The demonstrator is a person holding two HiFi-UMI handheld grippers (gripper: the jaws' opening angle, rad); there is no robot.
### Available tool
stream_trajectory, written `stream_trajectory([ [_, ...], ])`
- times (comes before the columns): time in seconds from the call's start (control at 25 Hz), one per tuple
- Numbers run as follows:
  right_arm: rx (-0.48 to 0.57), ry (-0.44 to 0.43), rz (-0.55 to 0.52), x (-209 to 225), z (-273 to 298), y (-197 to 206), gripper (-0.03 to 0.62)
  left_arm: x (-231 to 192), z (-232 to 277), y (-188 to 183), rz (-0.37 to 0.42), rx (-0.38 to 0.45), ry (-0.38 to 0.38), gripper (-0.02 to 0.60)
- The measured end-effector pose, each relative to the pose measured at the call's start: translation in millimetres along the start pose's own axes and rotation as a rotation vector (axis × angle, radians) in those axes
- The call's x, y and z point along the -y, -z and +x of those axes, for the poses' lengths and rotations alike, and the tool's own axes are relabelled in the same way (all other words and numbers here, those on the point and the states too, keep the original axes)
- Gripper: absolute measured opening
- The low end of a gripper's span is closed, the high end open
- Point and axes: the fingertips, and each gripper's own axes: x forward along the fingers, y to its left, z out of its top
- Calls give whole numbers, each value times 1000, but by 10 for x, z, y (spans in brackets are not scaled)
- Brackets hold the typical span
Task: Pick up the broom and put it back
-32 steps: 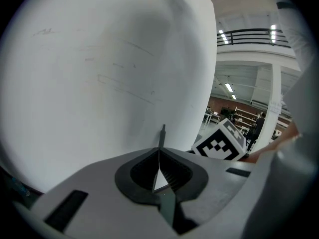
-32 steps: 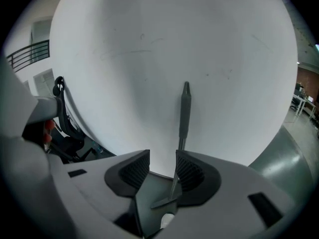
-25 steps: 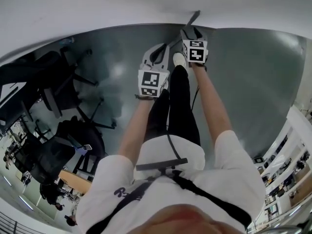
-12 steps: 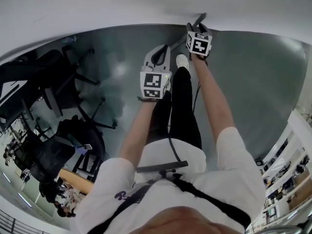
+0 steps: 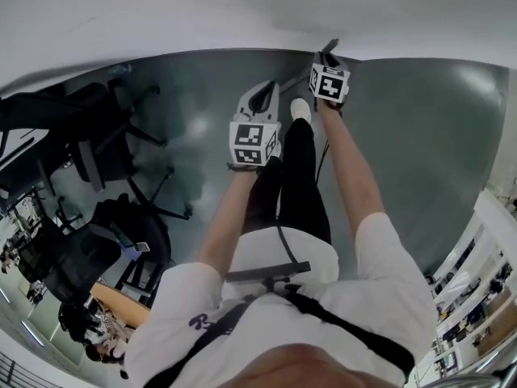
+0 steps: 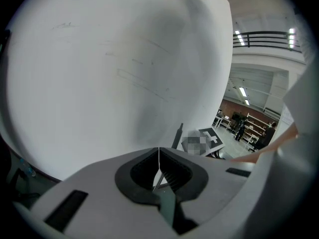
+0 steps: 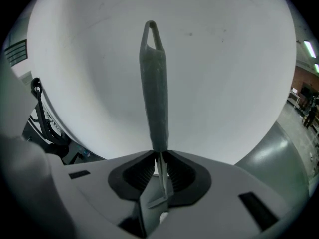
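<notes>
The broom's grey handle (image 7: 153, 88), with a hanging loop at its top, stands upright against the white wall. My right gripper (image 7: 159, 158) has its jaws closing, and the pads press on the handle's lower part. In the head view the right gripper (image 5: 325, 57) is at the wall's foot, with the handle tip (image 5: 330, 45) above it. My left gripper (image 6: 159, 156) is shut with nothing in it and faces the wall. It hangs left of and nearer than the right one (image 5: 266, 91). The broom's head is hidden.
A white wall (image 5: 202, 14) meets the grey floor (image 5: 420, 128) just ahead. Black office chairs (image 5: 105, 144) and a dark bag (image 5: 129, 233) stand to the left. The person's legs and a white shoe (image 5: 300, 107) are below the grippers.
The right gripper has edged a little right and rolled slightly at the broom handle. The left gripper has stayed almost in place.
</notes>
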Motion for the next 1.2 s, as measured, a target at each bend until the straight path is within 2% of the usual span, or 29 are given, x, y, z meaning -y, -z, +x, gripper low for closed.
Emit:
stream_trajectory([
  [0.24, -2, 47, -8, 0, -526, 195, 87, 92, -267, -98, -37, 37, -12, 12],
  [0.36, 39, 61, 34, 2, -873, 94, 87, 184, -486, -219, -27, 69, 25, 12],
  [0.48, 107, 69, 60, 17, -1281, -115, 87, 216, -754, -348, -11, 109, 42, 12],
  [0.6, 184, 71, 32, -9, -1690, -390, 87, 189, -979, -525, -9, 150, 28, 12],
  [0.8, 337, 84, 17, 12, -2477, -866, 84, 460, -1237, -1040, 17, 248, 33, 12],
  [1.04, 477, 14, -94, -352, -3193, -1240, 83, 765, -1477, -1624, 73, 341, 67, 12],
  [1.2, 562, -5, -127, -546, -3679, -1408, 83, 945, -1645, -1947, 133, 385, 72, 12],
])
